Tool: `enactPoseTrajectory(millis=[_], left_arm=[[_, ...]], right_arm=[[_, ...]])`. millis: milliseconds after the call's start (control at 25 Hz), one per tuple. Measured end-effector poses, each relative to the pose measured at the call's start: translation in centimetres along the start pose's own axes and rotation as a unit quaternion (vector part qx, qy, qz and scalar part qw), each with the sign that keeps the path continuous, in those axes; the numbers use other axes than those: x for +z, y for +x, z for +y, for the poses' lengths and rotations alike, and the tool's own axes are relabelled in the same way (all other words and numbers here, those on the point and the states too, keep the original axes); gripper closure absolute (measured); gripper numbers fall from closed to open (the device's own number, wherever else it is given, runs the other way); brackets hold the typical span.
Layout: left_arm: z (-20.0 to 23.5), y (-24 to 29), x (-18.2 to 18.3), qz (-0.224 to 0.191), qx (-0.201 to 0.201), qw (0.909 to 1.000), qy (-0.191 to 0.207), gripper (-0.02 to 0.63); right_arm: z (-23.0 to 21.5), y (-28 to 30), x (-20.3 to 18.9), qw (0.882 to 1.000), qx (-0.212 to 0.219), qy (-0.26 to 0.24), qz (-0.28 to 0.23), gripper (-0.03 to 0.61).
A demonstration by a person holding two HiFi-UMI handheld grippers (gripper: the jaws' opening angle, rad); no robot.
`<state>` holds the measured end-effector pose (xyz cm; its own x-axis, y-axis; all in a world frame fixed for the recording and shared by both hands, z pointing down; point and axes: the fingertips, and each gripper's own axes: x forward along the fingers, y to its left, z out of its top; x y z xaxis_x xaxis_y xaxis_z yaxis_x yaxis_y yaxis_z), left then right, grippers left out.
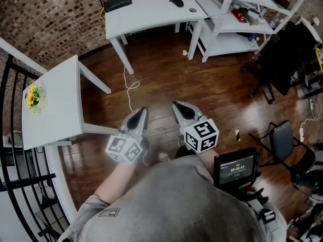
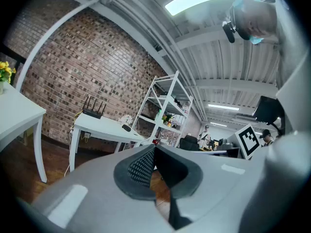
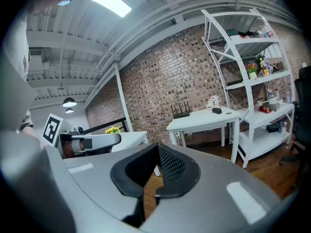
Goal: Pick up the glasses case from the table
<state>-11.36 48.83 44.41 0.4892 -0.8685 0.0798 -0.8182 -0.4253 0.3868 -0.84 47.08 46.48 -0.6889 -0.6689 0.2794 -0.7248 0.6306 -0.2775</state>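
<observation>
Left claw (image 1: 137,119) & right claw (image 1: 183,112) both shut, nothing in them. Prob. the glasses case (image 1: 176,1) = dark oval on far desk (image 1: 146,9), well ahead; right claw nearer, long axis roughly crosswise.

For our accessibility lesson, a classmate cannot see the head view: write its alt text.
Seen from above, a person holds the left hand-held gripper and right hand-held gripper, both shut and empty, over a wooden floor. A white table with yellow flowers stands at left; a white desk with a router and a shelving unit stand beyond.
</observation>
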Motion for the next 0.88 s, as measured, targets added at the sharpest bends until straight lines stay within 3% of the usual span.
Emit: enactPoseTrajectory(millis=[240,600,880], left_arm=[[1.3,6.4,0.8,0.001,0.007,1.0,0.005,0.624],[1.6,20.2,4.1,0.001,0.028,0.9995,0.016,0.624],[2.9,26.1,5.0,0.007,0.038,0.9991,0.016,0.624]], right_arm=[[-5.3,3.3,2.4,1.0,0.008,0.001,-0.005,0.577],[-17.5,7.8,8.7,1.0,0.029,0.007,-0.005,0.577],[-22.9,10.8,10.8,0.999,0.033,0.011,-0.002,0.577]])
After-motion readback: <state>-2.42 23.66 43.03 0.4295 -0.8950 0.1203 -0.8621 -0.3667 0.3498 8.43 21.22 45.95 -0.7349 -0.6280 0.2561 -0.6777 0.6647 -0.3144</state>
